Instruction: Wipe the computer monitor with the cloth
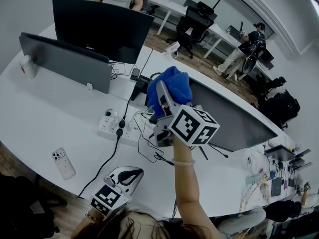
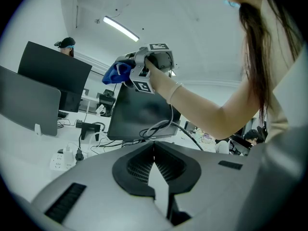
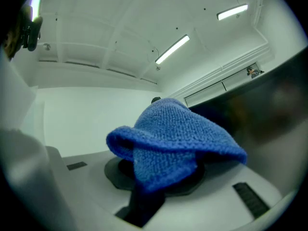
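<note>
My right gripper (image 1: 165, 96) is raised at arm's length and shut on a bunched blue cloth (image 1: 172, 87). The cloth sits at the upper left corner of the dark monitor (image 1: 227, 119), which stands on the white desk. In the right gripper view the cloth (image 3: 173, 141) covers the jaws, with the monitor's dark face (image 3: 272, 114) just to its right. My left gripper (image 1: 132, 173) hangs low at the desk's near edge, shut and holding nothing. The left gripper view shows its closed jaws (image 2: 154, 153), the monitor (image 2: 139, 114) beyond, and the cloth (image 2: 117, 72) up at its top corner.
Two other monitors (image 1: 97, 29) (image 1: 65, 61) stand at the back left. A white power strip (image 1: 115, 128) with cables lies left of the monitor's base, and a phone (image 1: 64, 162) lies near the front left edge. Clutter (image 1: 271, 178) fills the desk's right end. People and an office chair (image 1: 192, 24) are behind.
</note>
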`<state>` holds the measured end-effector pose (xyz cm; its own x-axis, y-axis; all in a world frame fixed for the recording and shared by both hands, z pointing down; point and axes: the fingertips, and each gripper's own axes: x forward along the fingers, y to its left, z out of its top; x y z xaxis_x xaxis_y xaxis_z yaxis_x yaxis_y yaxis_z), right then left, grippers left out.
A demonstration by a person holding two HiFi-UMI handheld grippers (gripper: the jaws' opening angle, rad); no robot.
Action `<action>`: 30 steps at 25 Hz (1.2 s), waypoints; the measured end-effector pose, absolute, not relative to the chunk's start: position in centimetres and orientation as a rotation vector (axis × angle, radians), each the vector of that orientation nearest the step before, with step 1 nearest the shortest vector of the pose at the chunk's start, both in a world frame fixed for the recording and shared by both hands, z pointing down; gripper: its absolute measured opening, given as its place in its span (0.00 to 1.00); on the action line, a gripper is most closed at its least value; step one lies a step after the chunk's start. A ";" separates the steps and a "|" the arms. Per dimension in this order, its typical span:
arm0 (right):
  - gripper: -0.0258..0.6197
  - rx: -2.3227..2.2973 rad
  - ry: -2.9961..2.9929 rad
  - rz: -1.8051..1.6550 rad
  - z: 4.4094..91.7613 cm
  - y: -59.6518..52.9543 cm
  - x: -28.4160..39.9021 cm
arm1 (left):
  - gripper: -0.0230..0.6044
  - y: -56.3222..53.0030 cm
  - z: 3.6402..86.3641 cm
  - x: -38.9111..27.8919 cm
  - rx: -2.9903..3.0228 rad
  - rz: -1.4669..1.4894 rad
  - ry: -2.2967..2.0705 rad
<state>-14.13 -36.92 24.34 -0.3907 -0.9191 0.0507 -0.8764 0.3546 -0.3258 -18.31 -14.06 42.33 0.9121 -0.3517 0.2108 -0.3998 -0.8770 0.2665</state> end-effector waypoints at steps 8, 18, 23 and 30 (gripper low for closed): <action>0.19 -1.666 2.427 -0.435 23.1 -37.3 -14.0 | 0.05 -15.0 42.1 -19.6 2.766 0.220 -0.574; 0.19 -1.675 2.389 -0.408 21.5 -37.3 -13.8 | 0.05 -15.4 41.9 -20.8 2.752 0.217 -0.604; 0.19 -1.672 2.369 -0.364 20.1 -36.7 -13.5 | 0.05 -15.0 41.5 -20.9 2.758 0.205 -0.622; 0.19 -1.673 2.336 -0.314 18.8 -34.8 -13.1 | 0.05 -13.4 41.1 -21.3 2.773 0.211 -0.634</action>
